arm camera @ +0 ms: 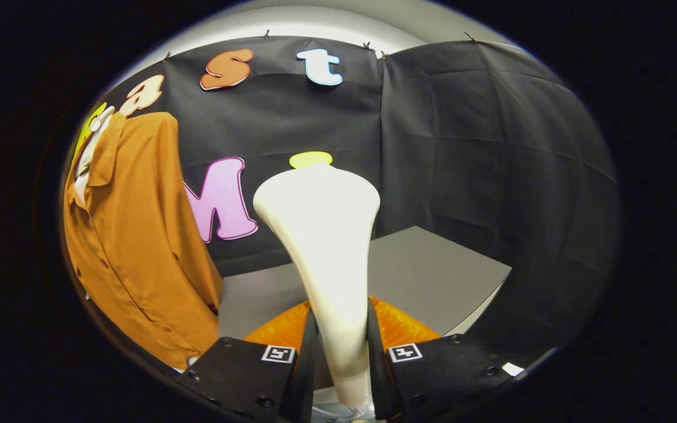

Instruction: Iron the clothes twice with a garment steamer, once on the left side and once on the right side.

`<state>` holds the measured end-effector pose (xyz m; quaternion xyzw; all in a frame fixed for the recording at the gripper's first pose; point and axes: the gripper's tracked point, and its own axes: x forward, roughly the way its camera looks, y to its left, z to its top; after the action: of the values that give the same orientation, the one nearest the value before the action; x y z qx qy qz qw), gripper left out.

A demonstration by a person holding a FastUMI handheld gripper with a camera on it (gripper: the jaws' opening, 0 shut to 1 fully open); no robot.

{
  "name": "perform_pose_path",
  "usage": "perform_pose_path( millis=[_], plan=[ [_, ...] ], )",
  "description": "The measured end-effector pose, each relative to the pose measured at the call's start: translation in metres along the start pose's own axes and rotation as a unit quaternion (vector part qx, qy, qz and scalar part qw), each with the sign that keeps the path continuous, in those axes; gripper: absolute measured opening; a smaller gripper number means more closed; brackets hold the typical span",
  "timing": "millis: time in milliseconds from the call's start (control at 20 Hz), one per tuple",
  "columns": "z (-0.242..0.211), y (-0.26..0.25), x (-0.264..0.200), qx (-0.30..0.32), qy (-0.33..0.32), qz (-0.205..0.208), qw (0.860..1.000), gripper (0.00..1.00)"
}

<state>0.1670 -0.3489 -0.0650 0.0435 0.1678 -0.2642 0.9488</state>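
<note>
A white garment steamer (324, 235) stands upright between my fingers, its wide head above them and its narrow handle pinched by both. My gripper (338, 352) is shut on that handle. An orange translucent part of the steamer (400, 326) bulges out behind the fingers on both sides. An orange-brown buttoned shirt (133, 235) hangs on a hanger off to the left of the steamer, its collar up by the booth wall. There is a gap between the steamer head and the shirt.
A grey table (432, 276) lies beyond the fingers and reaches to the right, with its corner near the black cloth wall. The shirt's hem hangs down past the table's left edge.
</note>
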Motion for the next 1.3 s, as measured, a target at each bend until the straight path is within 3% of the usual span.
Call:
perform_pose_path(
  millis=[350,700,1300],
  plan=[
    [0.017,0.112,-0.047,-0.002,-0.048,0.046,0.998,0.43],
    [0.020,0.192,-0.063,-0.028,-0.063,0.078,0.995,0.43],
    [-0.019,0.249,-0.035,-0.065,-0.008,0.096,0.993,0.43]
  ],
)
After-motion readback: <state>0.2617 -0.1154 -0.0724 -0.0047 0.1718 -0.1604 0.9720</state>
